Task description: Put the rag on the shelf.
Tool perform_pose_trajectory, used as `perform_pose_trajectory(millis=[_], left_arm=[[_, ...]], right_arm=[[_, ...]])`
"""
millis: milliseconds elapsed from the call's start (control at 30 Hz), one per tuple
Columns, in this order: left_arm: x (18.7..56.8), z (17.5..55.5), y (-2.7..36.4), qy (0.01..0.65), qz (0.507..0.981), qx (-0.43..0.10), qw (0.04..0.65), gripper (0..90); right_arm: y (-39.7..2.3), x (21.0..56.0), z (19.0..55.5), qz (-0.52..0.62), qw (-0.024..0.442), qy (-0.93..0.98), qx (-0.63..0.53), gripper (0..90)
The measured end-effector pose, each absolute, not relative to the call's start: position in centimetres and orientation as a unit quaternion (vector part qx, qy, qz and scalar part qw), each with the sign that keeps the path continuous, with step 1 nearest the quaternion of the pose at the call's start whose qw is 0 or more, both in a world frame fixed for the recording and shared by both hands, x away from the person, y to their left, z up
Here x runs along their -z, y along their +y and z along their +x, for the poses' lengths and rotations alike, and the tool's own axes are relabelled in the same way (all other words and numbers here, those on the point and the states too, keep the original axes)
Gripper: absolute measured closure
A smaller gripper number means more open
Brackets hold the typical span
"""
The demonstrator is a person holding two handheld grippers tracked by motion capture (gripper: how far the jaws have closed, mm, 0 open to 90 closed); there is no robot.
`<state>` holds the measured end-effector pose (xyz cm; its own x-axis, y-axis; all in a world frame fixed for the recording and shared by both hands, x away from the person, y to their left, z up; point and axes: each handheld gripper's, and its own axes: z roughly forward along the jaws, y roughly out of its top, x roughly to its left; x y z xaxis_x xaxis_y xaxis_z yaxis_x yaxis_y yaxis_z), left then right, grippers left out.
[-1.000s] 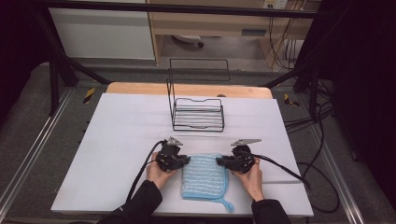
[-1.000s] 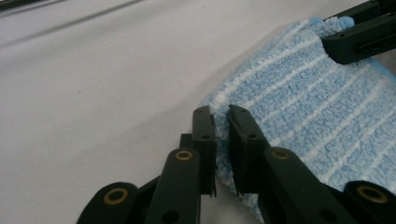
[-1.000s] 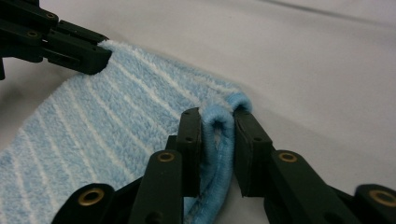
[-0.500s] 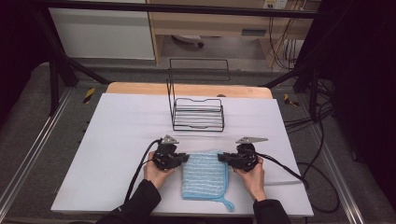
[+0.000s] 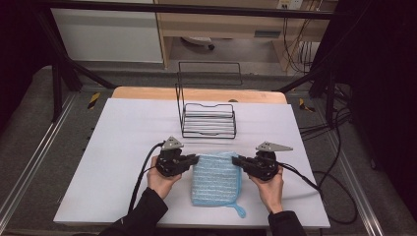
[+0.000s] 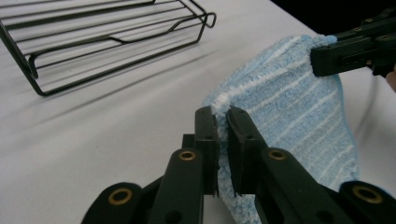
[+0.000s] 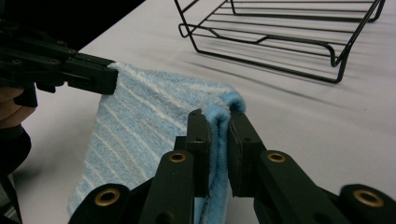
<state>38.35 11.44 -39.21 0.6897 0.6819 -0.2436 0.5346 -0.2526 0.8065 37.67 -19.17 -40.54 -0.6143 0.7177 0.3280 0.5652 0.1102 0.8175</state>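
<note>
1. My left gripper (image 5: 193, 160) has its fingers (image 6: 207, 135) pinching the far-left corner of the blue striped cloth (image 5: 215, 179).
2. My right gripper (image 5: 238, 161) has its fingers (image 7: 200, 140) pinching the far-right corner.
3. The cloth lies on the counter (image 5: 123, 147) between my hands, its long axis running toward me.
4. The wire rack (image 5: 208, 120) stands straight ahead, beyond the held edge, about equally near both hands.

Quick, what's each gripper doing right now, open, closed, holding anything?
Left gripper: closed on the far left corner of the blue cloth.
Right gripper: closed on the cloth's far right corner.
</note>
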Motion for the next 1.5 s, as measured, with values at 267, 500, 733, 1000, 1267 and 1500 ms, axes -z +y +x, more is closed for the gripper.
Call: perform_pose_trajectory(millis=[267, 500, 733, 1000, 1267, 1500], left_arm=[[37.5, 37.6, 11.6, 0.370, 0.781, -0.087, 0.496, 83.0], [36.3, 36.8, 11.5, 0.357, 0.775, -0.100, 0.512, 83.0], [35.4, 36.4, 11.6, 0.350, 0.767, -0.105, 0.527, 83.0], [34.6, 35.9, 11.6, 0.342, 0.760, -0.118, 0.540, 82.9], [33.7, 35.7, 11.6, 0.335, 0.753, -0.131, 0.551, 82.9], [32.5, 35.5, 11.8, 0.327, 0.743, -0.143, 0.566, 82.9]], right_arm=[[-19.3, 39.1, 37.0, 0.425, 0.096, 0.733, -0.523, 82.1], [-19.5, 37.9, 36.3, 0.414, 0.122, 0.725, -0.538, 82.2], [-19.5, 37.1, 35.8, 0.407, 0.138, 0.720, -0.545, 82.4], [-19.6, 35.7, 35.1, 0.395, 0.162, 0.710, -0.560, 82.4], [-19.5, 34.7, 34.7, 0.387, 0.178, 0.705, -0.567, 82.4], [-19.4, 33.4, 34.3, 0.377, 0.200, 0.698, -0.575, 82.4]])
